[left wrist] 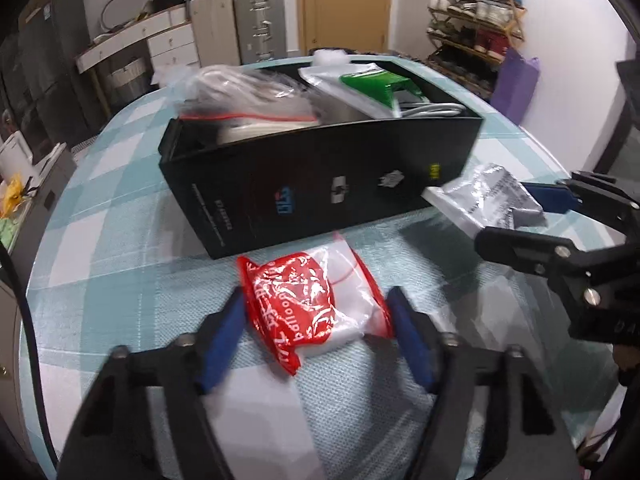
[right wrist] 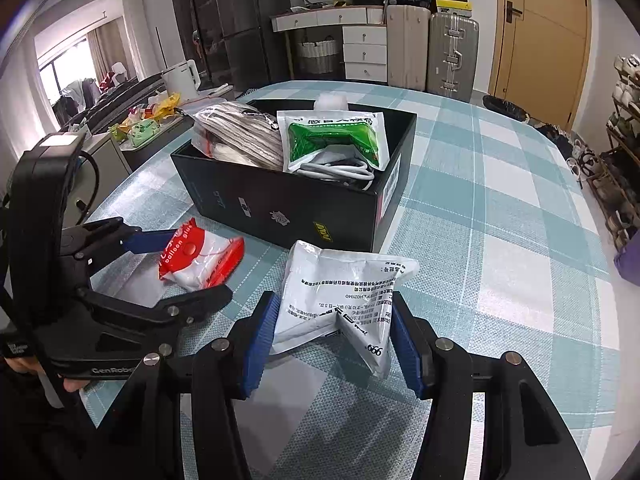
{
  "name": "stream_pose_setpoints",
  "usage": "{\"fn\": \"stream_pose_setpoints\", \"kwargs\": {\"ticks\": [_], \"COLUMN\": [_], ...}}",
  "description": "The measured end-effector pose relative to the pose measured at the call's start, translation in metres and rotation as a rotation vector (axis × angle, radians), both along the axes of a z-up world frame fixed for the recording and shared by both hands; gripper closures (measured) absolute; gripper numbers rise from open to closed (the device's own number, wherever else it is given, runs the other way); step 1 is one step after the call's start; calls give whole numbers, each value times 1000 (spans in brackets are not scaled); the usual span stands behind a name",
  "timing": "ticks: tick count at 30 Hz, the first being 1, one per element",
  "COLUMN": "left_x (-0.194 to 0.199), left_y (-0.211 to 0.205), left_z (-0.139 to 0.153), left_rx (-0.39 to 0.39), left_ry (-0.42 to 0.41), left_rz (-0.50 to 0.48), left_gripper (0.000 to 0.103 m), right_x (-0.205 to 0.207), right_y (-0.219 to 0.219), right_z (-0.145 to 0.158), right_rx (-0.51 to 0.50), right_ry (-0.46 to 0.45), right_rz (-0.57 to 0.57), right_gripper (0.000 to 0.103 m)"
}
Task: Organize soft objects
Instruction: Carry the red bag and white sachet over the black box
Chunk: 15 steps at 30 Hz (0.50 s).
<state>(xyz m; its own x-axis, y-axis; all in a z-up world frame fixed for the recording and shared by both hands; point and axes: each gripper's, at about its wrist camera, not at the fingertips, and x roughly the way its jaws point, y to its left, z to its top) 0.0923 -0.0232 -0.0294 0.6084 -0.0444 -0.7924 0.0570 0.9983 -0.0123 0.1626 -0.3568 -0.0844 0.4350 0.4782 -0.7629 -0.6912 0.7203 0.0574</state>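
In the left wrist view, the left gripper [left wrist: 316,332] is bracketing the red-and-white balloon glue packet [left wrist: 316,308] lying on the checked worktop [left wrist: 120,264], just at six o'clock of the black box [left wrist: 320,184]; its jaws are standing about half open against the packet's two sides, though blur is leaving the pressure uncertain. The packet is looking light, crinkly and slippery, so a hold across its padded middle seems safest. In the right wrist view, the right gripper [right wrist: 334,340] is pinching the white printed pouch [right wrist: 344,296] with jaws partly closed, the film buckling between the pads. The pouch is sitting at six o'clock of the box, looking soft and limp, best gripped mid-body.
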Motion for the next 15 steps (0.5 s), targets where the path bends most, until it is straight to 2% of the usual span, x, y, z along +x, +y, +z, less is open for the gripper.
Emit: {"fn": "stream_pose_setpoints", "kwargs": {"ticks": [4, 15], "left_x": [-9, -24], "left_y": [-1, 16], "left_z": [5, 34], "left_rx": [-12, -29], "left_ry": [-25, -112], "left_rz": [-31, 1], "left_gripper": [51, 51], "right_x": [-4, -15], "right_y": [0, 5], "right_z": [5, 17], "right_rx": [7, 30], "right_ry": [-15, -45], "right_rz": [7, 35], "right_gripper": [48, 48]}}
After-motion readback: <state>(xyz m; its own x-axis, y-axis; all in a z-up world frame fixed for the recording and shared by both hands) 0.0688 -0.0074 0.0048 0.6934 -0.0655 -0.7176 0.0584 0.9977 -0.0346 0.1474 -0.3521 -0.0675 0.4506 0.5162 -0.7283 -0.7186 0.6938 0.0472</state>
